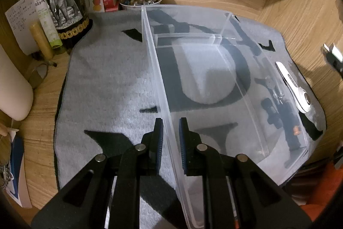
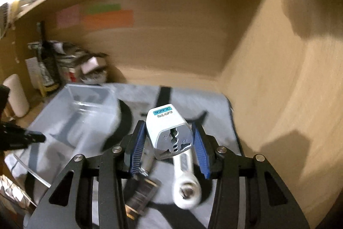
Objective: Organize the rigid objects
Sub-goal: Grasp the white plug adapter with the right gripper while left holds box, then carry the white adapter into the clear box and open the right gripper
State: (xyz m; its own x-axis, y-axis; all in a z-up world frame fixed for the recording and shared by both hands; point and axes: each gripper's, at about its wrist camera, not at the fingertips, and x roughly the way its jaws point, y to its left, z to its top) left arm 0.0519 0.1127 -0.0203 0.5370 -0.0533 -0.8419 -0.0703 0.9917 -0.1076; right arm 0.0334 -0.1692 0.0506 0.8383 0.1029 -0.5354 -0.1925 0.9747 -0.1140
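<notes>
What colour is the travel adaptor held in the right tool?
White, with a silvery-grey socket face and a teal label strip; the travel adaptor shows best in the right wrist view.

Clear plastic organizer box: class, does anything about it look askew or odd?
Yes. The clear plastic organizer box sits skewed on the grey mat, with the left gripper clamped on its wall. Its compartments look mostly empty, while a white tool lies outside it.

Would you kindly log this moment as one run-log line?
left gripper: shut on clear organizer box wall | right gripper: shut on travel adaptor, lifted above mat
</notes>
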